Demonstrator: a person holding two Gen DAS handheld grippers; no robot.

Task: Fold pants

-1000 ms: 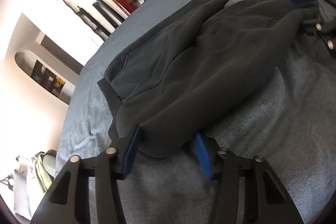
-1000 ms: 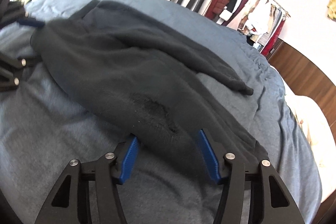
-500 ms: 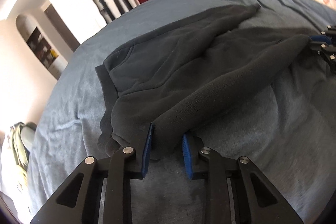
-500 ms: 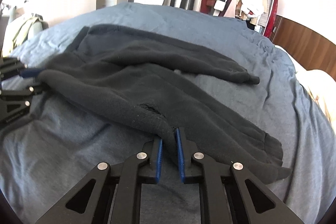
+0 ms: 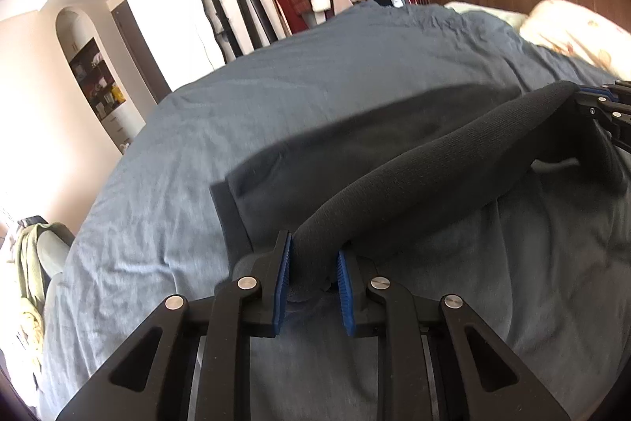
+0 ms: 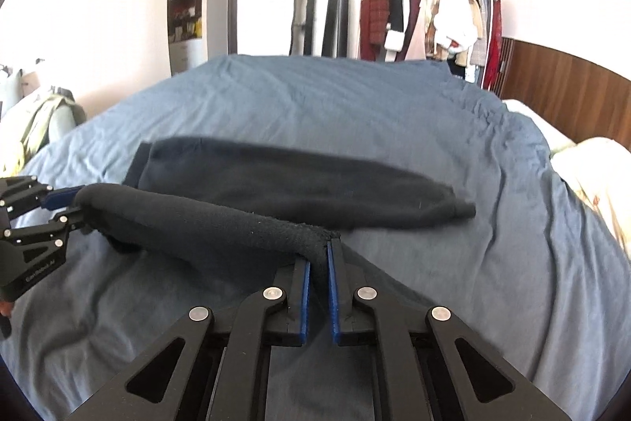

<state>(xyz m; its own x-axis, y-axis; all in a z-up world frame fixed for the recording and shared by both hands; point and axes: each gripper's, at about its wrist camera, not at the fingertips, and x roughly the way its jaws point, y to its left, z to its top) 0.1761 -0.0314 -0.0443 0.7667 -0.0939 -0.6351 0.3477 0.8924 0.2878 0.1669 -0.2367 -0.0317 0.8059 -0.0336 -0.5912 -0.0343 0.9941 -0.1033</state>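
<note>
Dark grey pants [image 5: 434,160] lie across a blue bedcover [image 5: 276,85]. Their near edge is raised off the bed as a taut roll between my two grippers. My left gripper [image 5: 313,251] has its blue pads pressing on one end of that roll, and its jaws are still closing. My right gripper [image 6: 321,255] is shut on the other end, with a thin fold of cloth pinched between its pads. In each wrist view the other gripper appears at the roll's far end: the right gripper [image 5: 587,91] and the left gripper [image 6: 63,202]. One pant leg [image 6: 299,188] still lies flat behind the roll.
A clothes rack [image 6: 430,10] with hanging garments stands against the far wall. Pale pillows [image 5: 572,30] lie by the wooden headboard [image 6: 564,93] on the right. A chair with a green garment [image 6: 43,117] is off the bed's left side. The bedcover [image 6: 355,97] spreads wide beyond the pants.
Both grippers went from open around the near edge of the pants to shut on it. They then rose, lifting that edge off the bed into a taut roll.
</note>
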